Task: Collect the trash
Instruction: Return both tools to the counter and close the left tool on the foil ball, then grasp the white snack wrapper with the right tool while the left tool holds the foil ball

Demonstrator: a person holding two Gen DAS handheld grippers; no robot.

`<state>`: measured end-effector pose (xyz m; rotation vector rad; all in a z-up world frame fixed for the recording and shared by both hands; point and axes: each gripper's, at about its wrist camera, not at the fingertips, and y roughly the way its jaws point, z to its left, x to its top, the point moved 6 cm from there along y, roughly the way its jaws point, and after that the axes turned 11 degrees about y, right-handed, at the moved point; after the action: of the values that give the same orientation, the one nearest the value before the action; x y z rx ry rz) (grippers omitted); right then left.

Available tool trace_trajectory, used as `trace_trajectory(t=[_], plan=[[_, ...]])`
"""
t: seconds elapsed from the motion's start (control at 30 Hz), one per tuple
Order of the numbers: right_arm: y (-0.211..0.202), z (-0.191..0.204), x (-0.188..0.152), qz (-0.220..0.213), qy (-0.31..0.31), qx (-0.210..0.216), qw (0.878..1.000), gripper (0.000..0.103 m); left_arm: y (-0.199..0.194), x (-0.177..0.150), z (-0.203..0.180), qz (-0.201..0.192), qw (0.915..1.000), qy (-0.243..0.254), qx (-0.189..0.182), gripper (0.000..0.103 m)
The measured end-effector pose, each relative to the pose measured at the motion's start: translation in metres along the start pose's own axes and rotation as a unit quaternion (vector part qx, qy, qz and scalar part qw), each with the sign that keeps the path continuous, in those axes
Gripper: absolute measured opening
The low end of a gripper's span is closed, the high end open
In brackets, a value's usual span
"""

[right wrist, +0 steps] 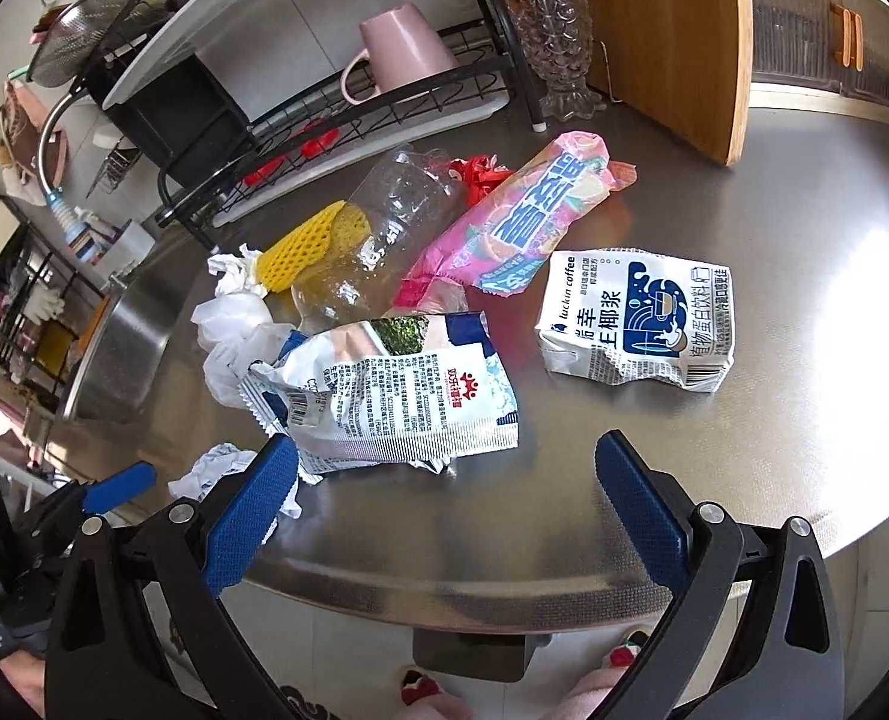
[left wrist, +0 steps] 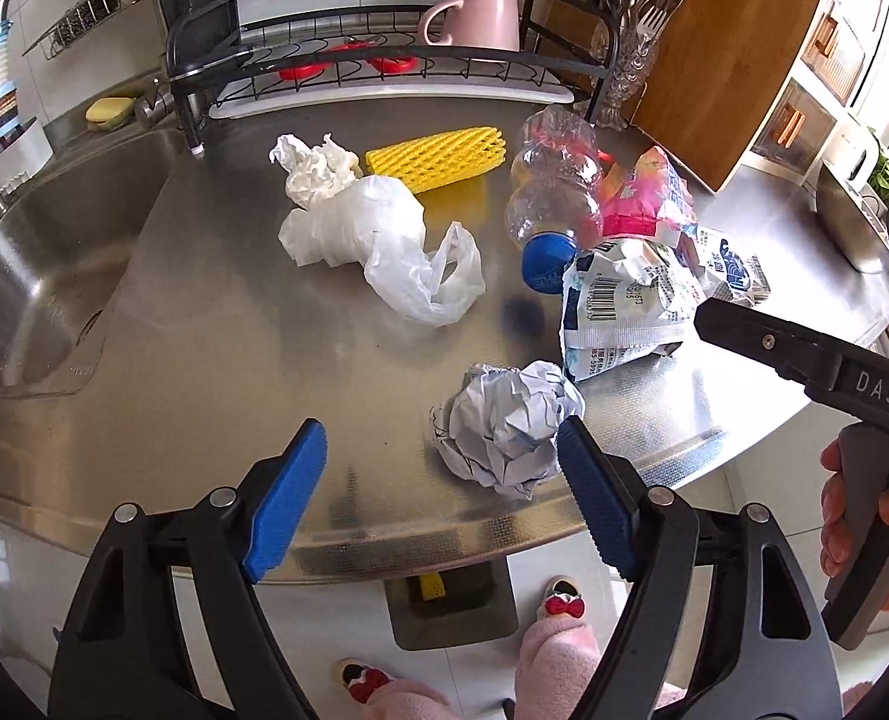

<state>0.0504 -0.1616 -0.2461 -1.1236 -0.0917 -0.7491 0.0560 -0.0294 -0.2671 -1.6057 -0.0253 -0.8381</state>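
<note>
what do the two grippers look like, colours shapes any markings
Both match: the left gripper and right gripper each have two black plastic arms with triangular cut-outs and silver pivot screws, ending in flat blue textured pads. The left wrist view shows the right gripper's black body marked "DAS" and its grey handle in a bare hand. No cables visible.
</note>
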Motion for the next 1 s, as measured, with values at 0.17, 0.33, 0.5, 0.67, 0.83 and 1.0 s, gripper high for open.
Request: trace_trajectory(t=[0.17,0.33,0.5,0.67,0.83,1.0], plan=[[0.015,0.018,0.0,0.016,-0.031,-0.002,0.999,0.1,0.009,0.005,0.0,0.002,1.0,0.006,-0.004,0.07],[0.031,0.026,0.002,0.025,-0.047,-0.006,0.999,0.1,0.014,0.008,0.0,0.004,0.9998,0.008,-0.016,0.068],[0.043,0.026,0.004,0.041,-0.045,-0.003,0.998,0.088,0.02,0.014,0.002,0.008,0.9994,0.006,-0.033,0.059],[0.045,0.027,0.007,0.045,-0.043,0.007,0.998,0.074,0.029,0.016,0.002,0.015,0.9988,0.0,-0.047,0.048],[0.048,0.03,0.011,0.05,-0.042,0.018,0.998,0.055,0.034,0.018,0.001,0.016,0.998,-0.003,-0.061,0.042],[0.049,0.034,0.012,0.053,-0.051,0.02,0.997,0.041,0.034,0.02,-0.002,0.011,0.9976,0.001,-0.068,0.037]])
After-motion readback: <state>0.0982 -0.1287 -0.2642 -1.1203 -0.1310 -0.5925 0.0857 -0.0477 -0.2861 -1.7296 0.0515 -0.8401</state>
